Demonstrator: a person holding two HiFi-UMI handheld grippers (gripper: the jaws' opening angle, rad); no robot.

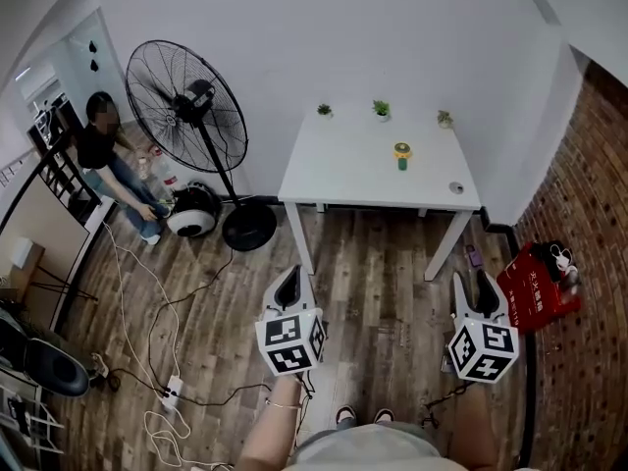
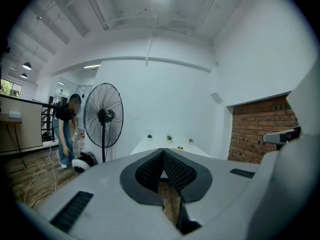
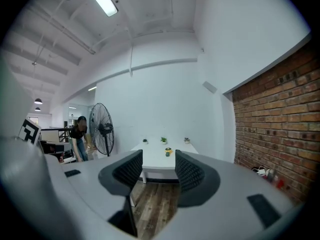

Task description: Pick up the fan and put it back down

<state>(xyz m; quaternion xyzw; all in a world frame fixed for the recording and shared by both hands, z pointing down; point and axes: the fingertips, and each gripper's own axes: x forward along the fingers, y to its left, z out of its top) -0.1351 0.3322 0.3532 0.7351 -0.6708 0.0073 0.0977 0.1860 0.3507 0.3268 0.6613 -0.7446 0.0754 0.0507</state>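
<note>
Left gripper (image 1: 289,285) held low in front of the body, jaws pressed together at the tips, nothing between. Right gripper (image 1: 474,292) alongside it, jaws apart, empty.

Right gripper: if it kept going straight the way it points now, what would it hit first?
Probably the near edge of the white table: it fills the gap between the jaws of the open right gripper, with only bare floor before it. Depth is uncertain.
</note>
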